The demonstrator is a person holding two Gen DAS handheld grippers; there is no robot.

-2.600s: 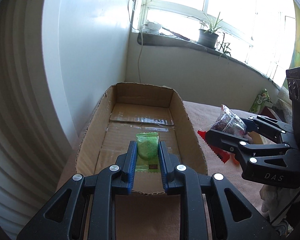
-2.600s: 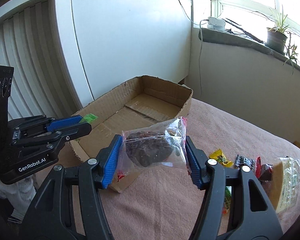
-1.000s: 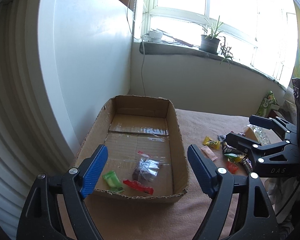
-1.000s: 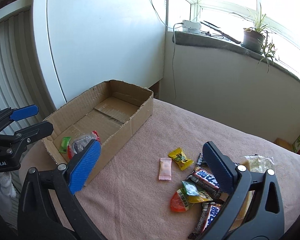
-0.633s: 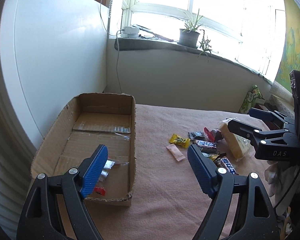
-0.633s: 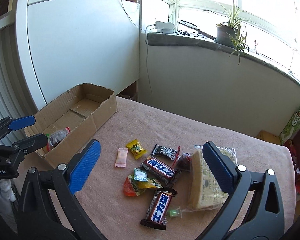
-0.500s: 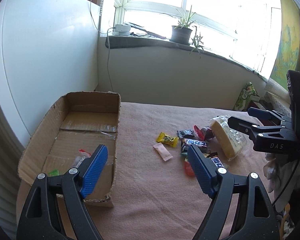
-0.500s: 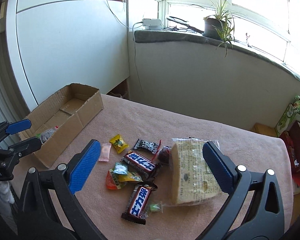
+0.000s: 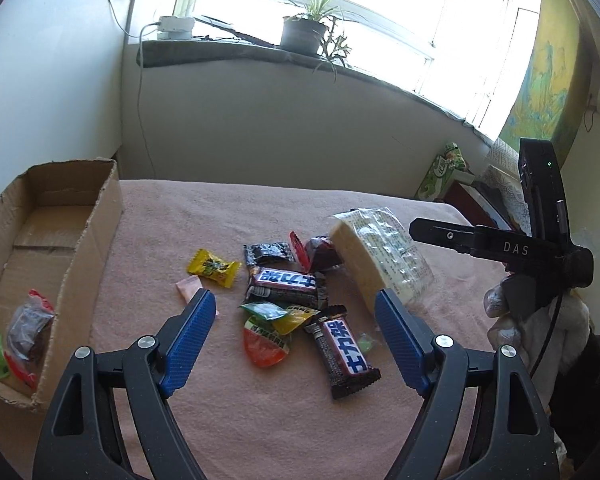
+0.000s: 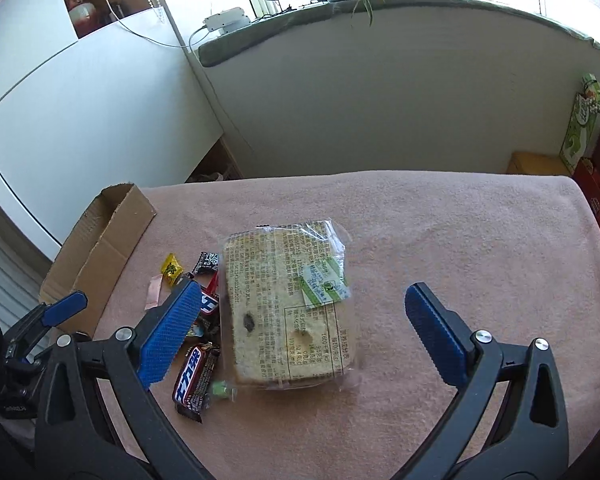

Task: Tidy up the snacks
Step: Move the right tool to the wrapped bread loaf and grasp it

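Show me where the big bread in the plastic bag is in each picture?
Left wrist view: the bagged bread lies right of centre on the pink cloth, beyond the right blue finger of the left gripper.
Right wrist view: it lies in the centre, just ahead of the open right gripper.
Shared landmark: the cardboard box sits to the left of the bread in both.

potted plant (image 9: 304, 32) on windowsill (image 9: 220, 54) | white adapter (image 9: 176, 24), cable | green carton (image 10: 582, 128)
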